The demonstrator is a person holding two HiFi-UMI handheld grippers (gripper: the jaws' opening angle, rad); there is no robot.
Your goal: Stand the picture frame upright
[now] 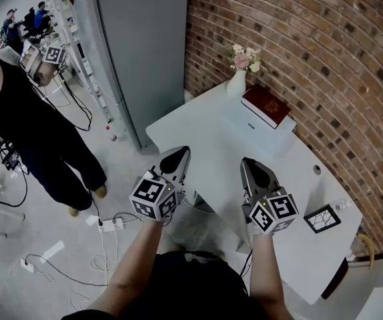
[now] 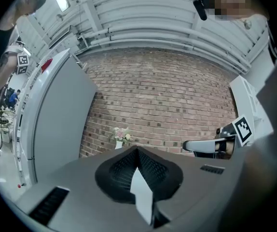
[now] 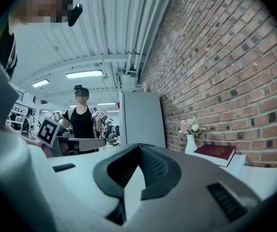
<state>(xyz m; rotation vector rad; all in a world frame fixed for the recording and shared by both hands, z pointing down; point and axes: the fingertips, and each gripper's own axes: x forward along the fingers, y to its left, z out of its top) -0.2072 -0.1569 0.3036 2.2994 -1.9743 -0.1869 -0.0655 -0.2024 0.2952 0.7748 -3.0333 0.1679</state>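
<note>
Head view: brick wall (image 1: 311, 45) runs along the far and right side, with a tall grey cabinet (image 1: 138, 45) butted against its left end. A white tabletop (image 1: 211, 132) sits along the wall, its far corner tucked in beside the cabinet. A bystander in black (image 1: 25, 125) stands on the floor well off the tabletop's left edge, with cables (image 1: 105, 259) trailing on the floor nearby. A white box (image 1: 258, 129) lies near the far corner on the wall-side edge, with a red book (image 1: 266, 105) flat on top of it. A white vase (image 1: 237, 82) with pink and white flowers (image 1: 245, 59) stands upright at the far corner, just beside the book. The left gripper (image 1: 180, 153) hangs over the tabletop's left edge and the right gripper (image 1: 249, 163) is over the tabletop's middle; both point level toward the far corner. In each gripper view the jaws are pressed fully together with nothing between them, so both are empty. The picture frame (image 1: 322, 219), dark-rimmed, looks to be lying flat near the tabletop's near right corner on the wall side. It is well apart from both grippers and not upright. A small dark round spot (image 1: 317, 169) shows on the tabletop between the box and the frame; can't tell what it is.
</note>
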